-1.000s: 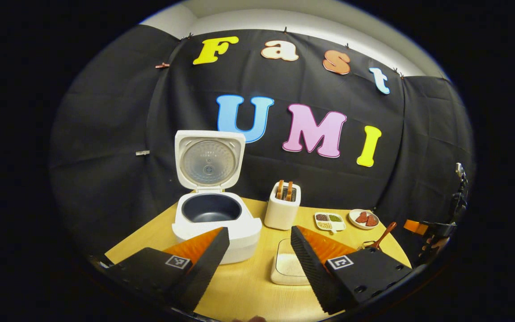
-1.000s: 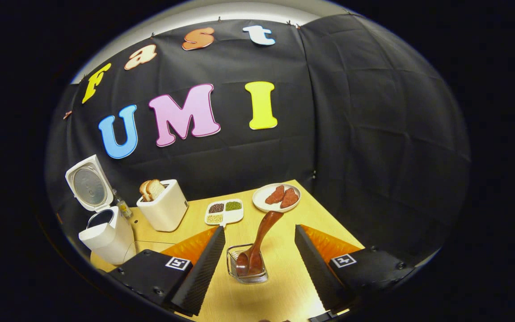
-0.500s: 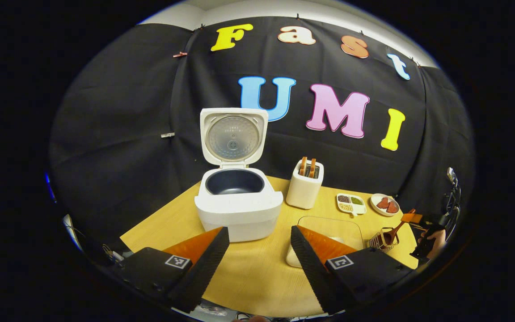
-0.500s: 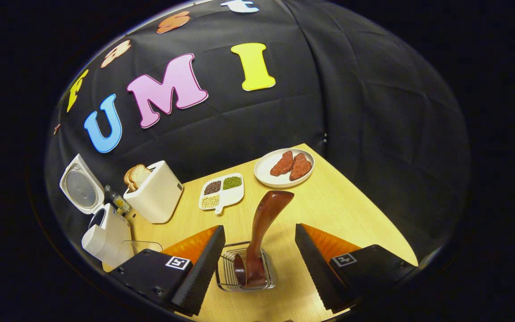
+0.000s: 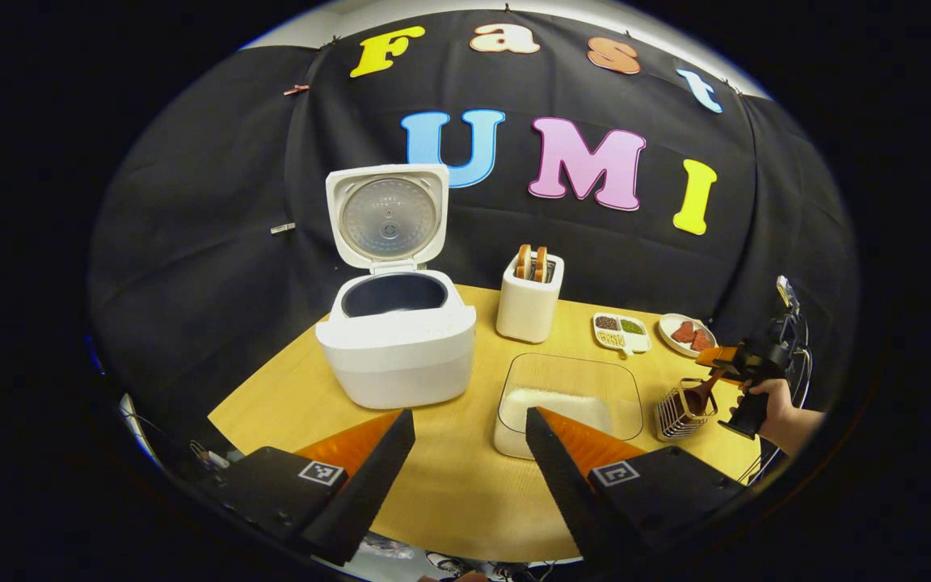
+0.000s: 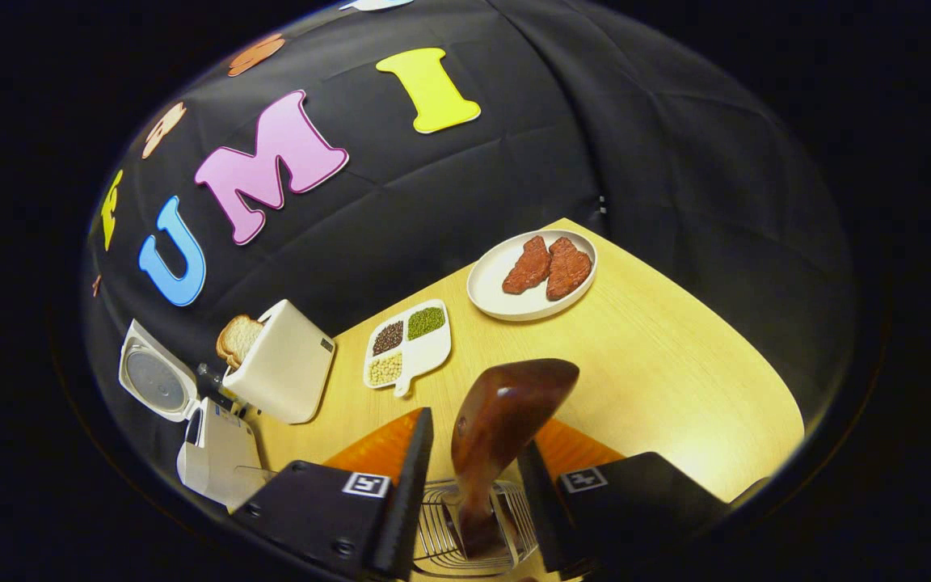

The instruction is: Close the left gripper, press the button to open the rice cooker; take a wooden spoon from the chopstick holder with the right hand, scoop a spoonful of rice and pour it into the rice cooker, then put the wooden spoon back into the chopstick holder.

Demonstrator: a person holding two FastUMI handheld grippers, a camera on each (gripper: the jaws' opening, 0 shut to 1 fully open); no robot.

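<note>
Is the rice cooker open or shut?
Open: the rice cooker has its lid standing upright, and the dark inner pot shows.

Booth with black cloth walls and a pale wooden table

Creased black cloth (image 5: 215, 210) hangs across the upper and middle frame in both views, clipped along its top edge below a strip of white wall (image 5: 433, 6). The light wood-grain table (image 6: 676, 323) fills the lower frame, brightly lit towards its right edge.

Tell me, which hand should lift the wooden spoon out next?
The right. Its gripper already has its fingers on either side of the wooden spoon standing in the chopstick holder. The left gripper hovers open, far off near the rice cooker.
</note>
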